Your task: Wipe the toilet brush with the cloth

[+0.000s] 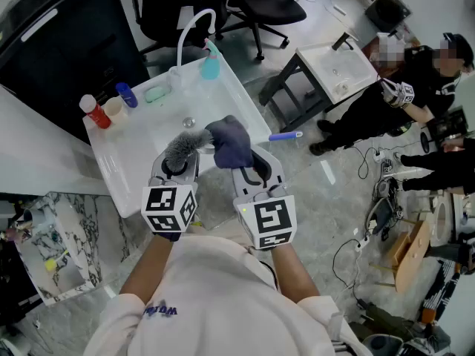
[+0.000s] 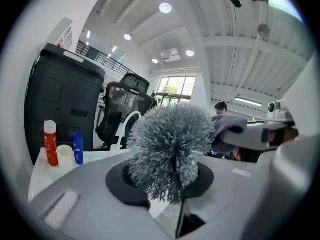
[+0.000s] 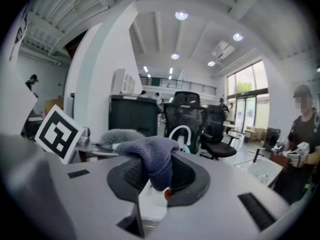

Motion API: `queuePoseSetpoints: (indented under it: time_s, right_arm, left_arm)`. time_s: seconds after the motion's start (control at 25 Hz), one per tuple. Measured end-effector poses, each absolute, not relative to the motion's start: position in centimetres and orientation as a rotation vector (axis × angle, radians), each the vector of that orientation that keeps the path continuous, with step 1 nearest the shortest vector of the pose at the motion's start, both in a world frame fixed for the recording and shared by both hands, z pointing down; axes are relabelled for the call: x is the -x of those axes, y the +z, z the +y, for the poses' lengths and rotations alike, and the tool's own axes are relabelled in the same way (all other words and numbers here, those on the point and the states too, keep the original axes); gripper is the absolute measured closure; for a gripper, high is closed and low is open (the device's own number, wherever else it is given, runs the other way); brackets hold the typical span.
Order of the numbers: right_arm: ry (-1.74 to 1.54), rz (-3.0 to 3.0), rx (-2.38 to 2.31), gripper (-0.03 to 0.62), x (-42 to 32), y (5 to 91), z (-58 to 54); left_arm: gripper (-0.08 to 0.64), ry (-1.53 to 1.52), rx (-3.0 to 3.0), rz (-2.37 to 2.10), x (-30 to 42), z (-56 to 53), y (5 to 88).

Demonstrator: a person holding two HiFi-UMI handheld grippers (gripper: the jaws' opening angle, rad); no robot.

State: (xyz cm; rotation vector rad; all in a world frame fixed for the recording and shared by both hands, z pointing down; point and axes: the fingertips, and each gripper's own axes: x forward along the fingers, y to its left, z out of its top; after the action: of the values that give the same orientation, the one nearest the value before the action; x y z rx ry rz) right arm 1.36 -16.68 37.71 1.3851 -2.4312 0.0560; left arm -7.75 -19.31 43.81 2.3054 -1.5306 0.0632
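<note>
White sleeves (image 1: 141, 302) sit at the bottom of the head view, one gripper per hand. Left gripper (image 1: 179, 163) (image 2: 169, 191): jaws narrow, clamped on the brush (image 1: 185, 146) (image 2: 171, 143). Grey bristle head sticks up and forward from the jaws. Right gripper (image 1: 249, 163) (image 3: 156, 186): jaws nearly together, pinching the cloth (image 1: 231, 142) (image 3: 152, 156). Dark blue cloth is bunched above the jaws. Grippers are side by side and point a little below level. Cloth lies right against the bristles' right side in the head view. Left gripper view shows the cloth (image 2: 228, 129) at the bristles' edge. Right gripper view shows the brush (image 3: 120, 136) just left of and behind the cloth.

Both tools hang over the near half of a white sink (image 1: 122, 180). Drain (image 1: 188, 122) is just beyond the brush. Along the sink's far rim stand a red bottle (image 1: 96, 112), a cup (image 1: 113, 107), a blue bottle (image 1: 126, 95), a green soap (image 1: 156, 93) and a teal bottle (image 1: 211, 67). White hose (image 1: 190, 34) arcs over the far corner. Blue stick (image 1: 286, 135) lies on the floor right of the sink. Second sink (image 1: 338, 69) stands farther right, with people (image 1: 404, 87) beside it. Black chairs (image 1: 252, 6) stand beyond.
</note>
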Motion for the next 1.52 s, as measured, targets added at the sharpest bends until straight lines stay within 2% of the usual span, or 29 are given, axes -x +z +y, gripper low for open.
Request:
queuePoseSetpoints:
  time_s: [0.16, 0.28, 0.4, 0.6, 0.76, 0.92, 0.96, 1.08, 1.52]
  right_arm:
    - [0.127, -2.458, -1.170, 0.480, 1.2, 40.6, -15.9]
    - [0.096, -2.450, -1.030, 0.366, 1.7, 41.1, -15.3]
    - [0.002, -2.449, -0.958, 0.288, 1.6, 40.4, -14.4]
    - [-0.031, -2.534, -0.935, 0.236, -1.0, 37.0, -12.5]
    - [-0.264, -2.347, -0.960, 0.266, -1.8, 38.3, -15.6]
    - [-0.718, -1.854, -0.952, 0.409, -1.7, 41.9, -17.2]
    - [-0.750, -1.803, -0.959, 0.419, -2.0, 42.3, -17.3]
    - [-0.781, -1.756, -0.976, 0.410, -2.0, 42.9, -17.6]
    - [-0.790, -1.873, -0.980, 0.445, 1.6, 42.5, -16.9]
  left_arm:
    - [0.453, 0.081, -2.307, -1.536, 8.1, -19.6, 43.9]
    - [0.453, 0.060, -2.280, -1.539, 8.8, -19.6, 44.0]
    - [0.453, 0.012, -2.246, -1.519, 9.1, -19.5, 44.1]
    - [0.453, 0.004, -2.257, -1.496, 9.0, -19.3, 44.0]
    - [0.456, -0.031, -2.246, -1.406, 7.8, -19.2, 44.1]
    - [0.463, -0.039, -2.262, -1.290, 4.5, -18.1, 43.3]
    - [0.465, -0.022, -2.272, -1.284, 4.1, -17.9, 43.2]
    - [0.471, -0.015, -2.280, -1.255, 4.0, -17.8, 43.6]
    - [0.469, -0.023, -2.265, -1.253, 4.7, -18.1, 44.1]
